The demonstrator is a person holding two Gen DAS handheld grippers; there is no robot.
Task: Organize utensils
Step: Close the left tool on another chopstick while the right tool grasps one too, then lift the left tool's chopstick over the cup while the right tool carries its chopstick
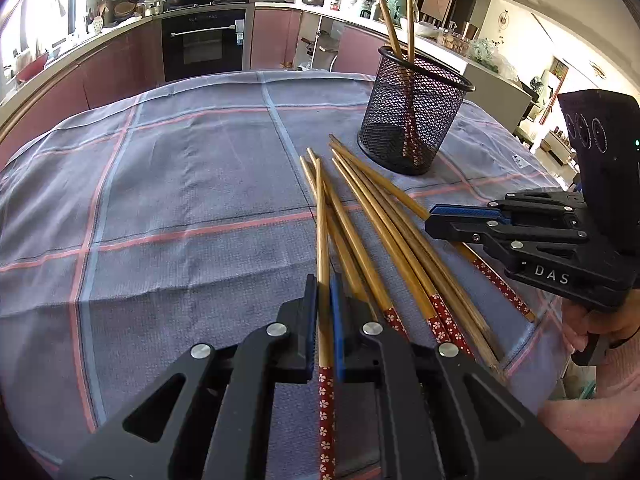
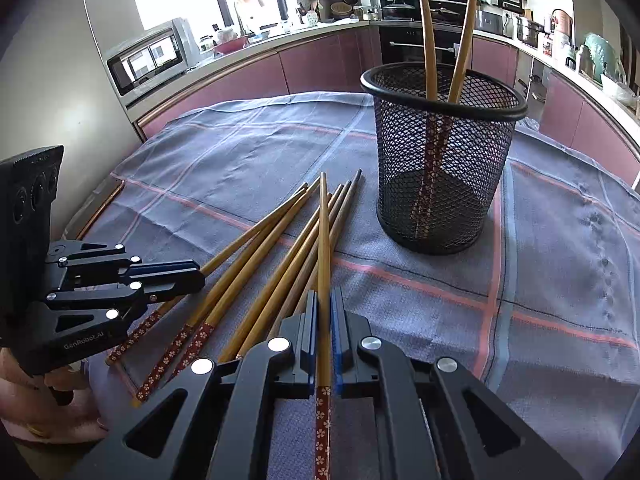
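Several wooden chopsticks (image 1: 384, 232) with red flowered ends lie fanned on the checked cloth (image 1: 180, 180), in front of a black mesh cup (image 1: 416, 120). Two chopsticks (image 1: 386, 12) stand upright in that cup. My left gripper (image 1: 323, 284) is shut on one chopstick (image 1: 321, 220) at the left of the pile. In the right wrist view my right gripper (image 2: 324, 300) is shut on another chopstick (image 2: 323, 240), pointing toward the cup (image 2: 440, 160). Each view shows the other gripper at the side: the right gripper (image 1: 430, 218) and the left gripper (image 2: 200, 276), each over the pile (image 2: 256, 256).
The cloth (image 2: 560, 280) covers a table that ends just past the cup. Beyond it run pink kitchen cabinets and a black oven (image 1: 202, 40). A microwave (image 2: 148, 56) sits on the counter. A person's hands (image 1: 592, 328) (image 2: 40, 400) hold the gripper handles.
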